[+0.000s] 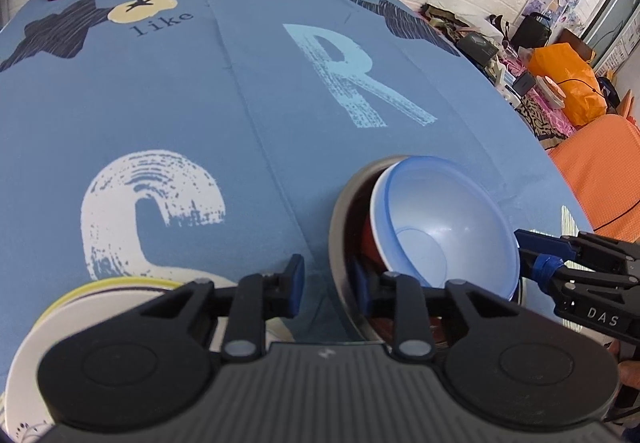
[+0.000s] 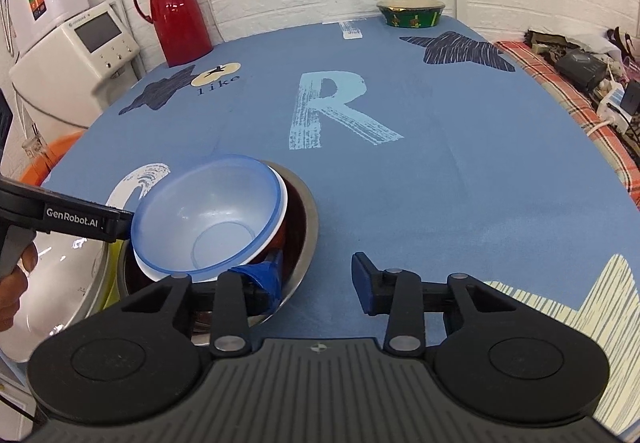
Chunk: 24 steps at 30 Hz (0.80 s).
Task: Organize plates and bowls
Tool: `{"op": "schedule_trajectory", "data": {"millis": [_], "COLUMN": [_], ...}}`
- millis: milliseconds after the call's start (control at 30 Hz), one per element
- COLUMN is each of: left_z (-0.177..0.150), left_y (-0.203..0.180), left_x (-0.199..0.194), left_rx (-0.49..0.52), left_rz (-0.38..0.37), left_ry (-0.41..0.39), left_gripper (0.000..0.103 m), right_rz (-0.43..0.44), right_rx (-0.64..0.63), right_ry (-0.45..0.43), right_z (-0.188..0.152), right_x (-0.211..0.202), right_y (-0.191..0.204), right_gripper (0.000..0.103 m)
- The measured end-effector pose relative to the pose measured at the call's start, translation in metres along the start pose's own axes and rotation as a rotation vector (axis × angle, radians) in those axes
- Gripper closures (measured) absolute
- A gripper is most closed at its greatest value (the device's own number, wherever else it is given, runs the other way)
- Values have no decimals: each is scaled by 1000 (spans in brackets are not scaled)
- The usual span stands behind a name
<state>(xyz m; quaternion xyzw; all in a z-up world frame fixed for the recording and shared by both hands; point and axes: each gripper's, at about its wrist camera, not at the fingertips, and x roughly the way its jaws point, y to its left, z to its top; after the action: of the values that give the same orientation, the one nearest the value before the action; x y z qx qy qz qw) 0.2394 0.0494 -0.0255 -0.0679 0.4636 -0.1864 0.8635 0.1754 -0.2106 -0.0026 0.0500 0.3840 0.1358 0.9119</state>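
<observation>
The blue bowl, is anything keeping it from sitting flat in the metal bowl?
Yes. The blue bowl rests tilted on a white-rimmed red bowl already nested in the metal bowl. The right tongs' taped finger also sits at its rim, inside the metal bowl.

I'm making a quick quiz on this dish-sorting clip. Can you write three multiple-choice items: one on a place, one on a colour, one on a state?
1. Where is the blue bowl?
A. nested in the metal bowl
B. beside the red jug
C. on the white plate

2. What colour is the far patterned bowl?
A. orange
B. green
C. purple

3. How does the blue bowl sit?
A. upside down
B. level
C. tilted

Answers: 1 A, the metal rim rings it. 2 B, green sides with small figures. 3 C, its rim slants in both views. Left tool and right tool are both open.
</observation>
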Motion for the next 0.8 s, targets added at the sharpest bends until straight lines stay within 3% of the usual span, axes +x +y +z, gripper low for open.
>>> {"op": "schedule_trajectory", "data": {"millis": [67,133,367,533,633,733,800], "left_z": [0,1,1,1,1,0,0], "left_y": [-1,-2,0,-1,-3,-3,-3], "left_x": [-1,-2,-2,-2,0,2,2], "left_rx": [-8,-11,-12,-3,3,-1,-2], "left_rz": [-10,-21,-25,-16,-8,-5,-4], "left_ry": [6,12,7,6,7,11,6], "left_gripper": [85,99,100,100,99,99,99], "right_rz": [15,27,71,86,19,-94,-141], "right_rx": [60,66,174,387,424,387,318], "right_ry": [6,24,33,61,105,171,156], "right_z": [-1,1,1,-5,-1,8,7], "right_x": [0,0,8,13,13,16,19], "right_y": [-5,-3,-13,-27,-19,2,14], "right_gripper": [81,81,80,69,65,64,64]}}
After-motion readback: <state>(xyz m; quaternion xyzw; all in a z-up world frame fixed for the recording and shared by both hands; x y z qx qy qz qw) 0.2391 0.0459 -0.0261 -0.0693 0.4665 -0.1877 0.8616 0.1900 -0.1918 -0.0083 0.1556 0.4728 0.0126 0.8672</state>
